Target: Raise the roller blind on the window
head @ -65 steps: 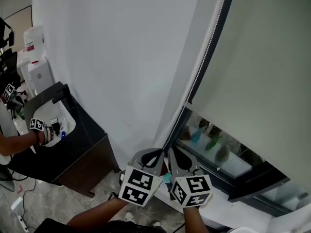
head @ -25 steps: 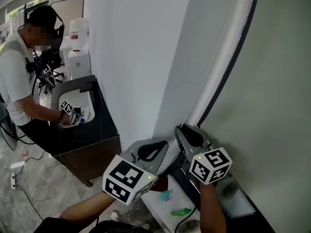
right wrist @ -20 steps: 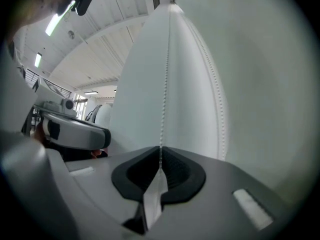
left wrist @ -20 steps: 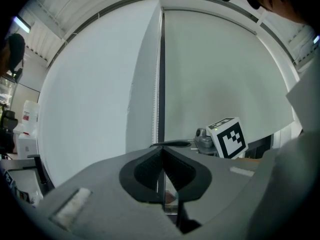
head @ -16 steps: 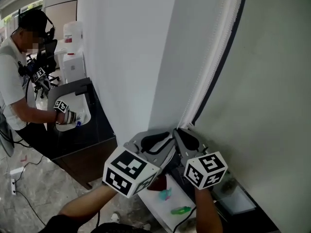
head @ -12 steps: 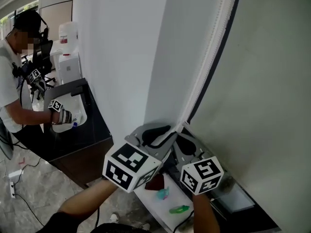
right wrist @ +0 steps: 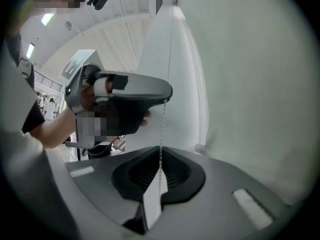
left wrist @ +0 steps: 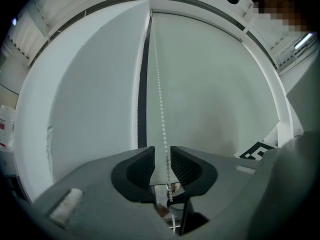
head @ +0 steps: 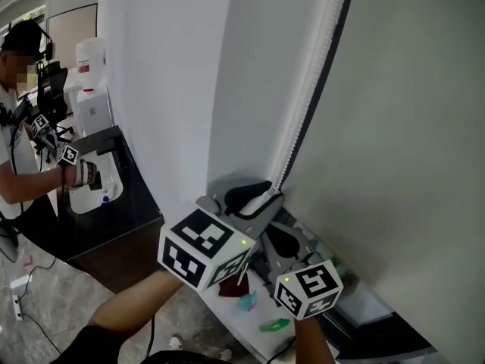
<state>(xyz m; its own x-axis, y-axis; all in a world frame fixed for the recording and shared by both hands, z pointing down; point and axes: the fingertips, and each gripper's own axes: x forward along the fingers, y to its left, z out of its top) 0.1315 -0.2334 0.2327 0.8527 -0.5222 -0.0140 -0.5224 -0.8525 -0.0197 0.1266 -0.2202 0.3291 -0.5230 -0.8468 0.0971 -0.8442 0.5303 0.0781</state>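
The pale roller blind (head: pixel 402 150) hangs over the window at the right. Its white bead chain (head: pixel 307 97) runs down beside the dark window frame. My left gripper (head: pixel 269 196) is the upper one. Its jaws have just been opening and now stand open, with the bead chain (left wrist: pixel 159 99) hanging free between the left gripper's (left wrist: pixel 162 159) pads. Just below, my right gripper (head: pixel 265 232) has just been closing. In the right gripper view the right gripper (right wrist: pixel 160 171) is shut on the bead chain (right wrist: pixel 162 129), with the left gripper (right wrist: pixel 125 99) above it.
A black counter (head: pixel 132 211) with a white sink stands at the left, where a person (head: pixel 19 142) works with marker-cube grippers. A white appliance (head: pixel 89 89) stands behind it. A white sill (head: pixel 227 298) below my grippers bears small coloured items (head: pixel 246 302).
My left gripper has let go of the chain and risen along it, above the right one. My right gripper has closed on the chain and sunk lower.
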